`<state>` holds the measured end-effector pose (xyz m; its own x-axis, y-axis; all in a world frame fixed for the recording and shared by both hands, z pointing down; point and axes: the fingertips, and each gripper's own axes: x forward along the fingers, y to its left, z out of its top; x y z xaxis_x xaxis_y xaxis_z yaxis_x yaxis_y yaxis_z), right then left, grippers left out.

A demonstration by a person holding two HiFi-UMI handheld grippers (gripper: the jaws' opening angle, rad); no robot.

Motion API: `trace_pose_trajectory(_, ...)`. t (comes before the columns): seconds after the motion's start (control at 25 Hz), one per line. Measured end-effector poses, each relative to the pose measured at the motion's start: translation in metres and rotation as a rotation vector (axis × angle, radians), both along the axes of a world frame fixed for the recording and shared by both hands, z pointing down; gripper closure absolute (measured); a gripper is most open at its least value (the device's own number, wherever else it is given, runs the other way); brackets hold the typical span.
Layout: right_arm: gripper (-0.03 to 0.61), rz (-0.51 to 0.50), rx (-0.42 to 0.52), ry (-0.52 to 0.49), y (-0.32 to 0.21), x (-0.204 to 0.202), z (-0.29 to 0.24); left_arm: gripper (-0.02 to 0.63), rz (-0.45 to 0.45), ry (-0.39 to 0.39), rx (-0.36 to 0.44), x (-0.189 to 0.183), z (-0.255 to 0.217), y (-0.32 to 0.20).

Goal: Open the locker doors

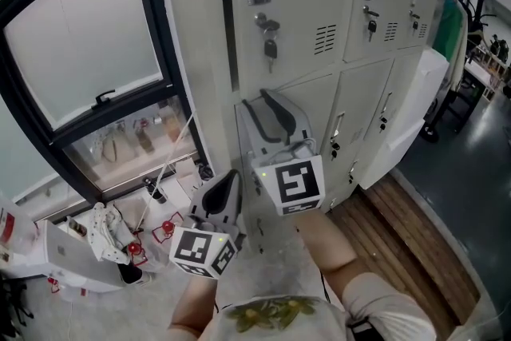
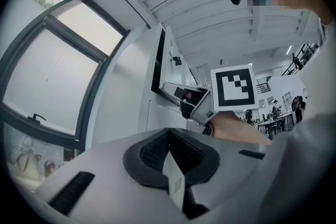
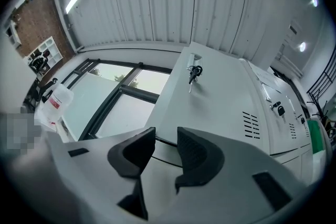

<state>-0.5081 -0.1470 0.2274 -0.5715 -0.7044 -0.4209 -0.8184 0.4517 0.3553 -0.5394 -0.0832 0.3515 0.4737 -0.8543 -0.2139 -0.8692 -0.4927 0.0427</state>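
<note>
The lower locker door [image 1: 318, 96] is not opened yet: the empty, half-released right hand-held gripper [image 1: 262, 104] is held just before it, and the left hand-held gripper [image 1: 231, 178] is clenched on nothing.

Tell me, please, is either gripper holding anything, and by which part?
Nothing is held: the left gripper is shut empty; the right gripper's fingers stand apart, empty.

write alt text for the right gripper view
The right gripper holds its dark padded jaws apart with nothing between them, aimed up a pale grey metal locker door with a bunch of keys hanging in its lock. A black-framed window is left.
</note>
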Motion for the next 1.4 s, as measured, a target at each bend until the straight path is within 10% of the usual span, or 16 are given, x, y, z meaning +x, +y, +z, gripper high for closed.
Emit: trace_pose_trajectory(1.4, 0.503, -0.044, 0.056, -0.032, 0.058, 0.045, -0.004, 0.586, 0.050, -0.006, -0.002, 0.050, 0.003, 0.037)
